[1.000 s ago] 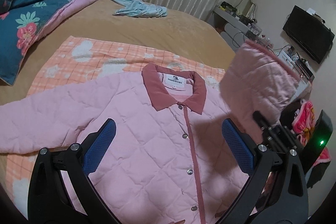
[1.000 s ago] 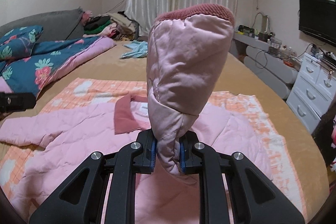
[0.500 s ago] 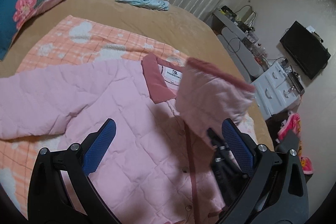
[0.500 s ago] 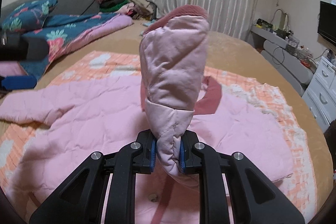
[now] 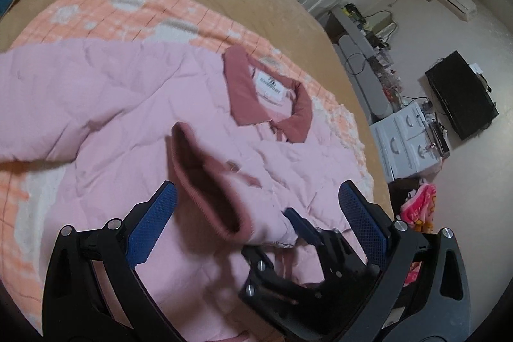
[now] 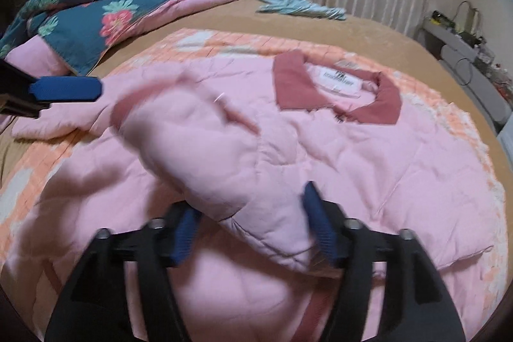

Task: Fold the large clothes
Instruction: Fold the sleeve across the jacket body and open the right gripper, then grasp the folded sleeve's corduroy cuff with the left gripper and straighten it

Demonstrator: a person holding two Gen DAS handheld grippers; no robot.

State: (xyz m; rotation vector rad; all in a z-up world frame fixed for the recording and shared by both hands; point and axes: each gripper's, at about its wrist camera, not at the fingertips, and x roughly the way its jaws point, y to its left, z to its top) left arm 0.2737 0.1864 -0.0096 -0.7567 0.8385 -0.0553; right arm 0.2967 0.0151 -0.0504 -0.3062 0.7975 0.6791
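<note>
the right gripper (image 6: 253, 229) is opening its jaws to drop the sleeve (image 6: 205, 156) across the chest of the pink jacket (image 6: 368, 169) at frame centre on the bed (image 6: 368, 31), so next the left gripper (image 5: 256, 220), jaws wide and empty, likely must fetch the other sleeve (image 5: 48, 104) at left.

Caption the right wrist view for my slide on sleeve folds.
Right gripper opening, its jaws either side of the sleeve laid across the pink quilted jacket on the bed.
</note>
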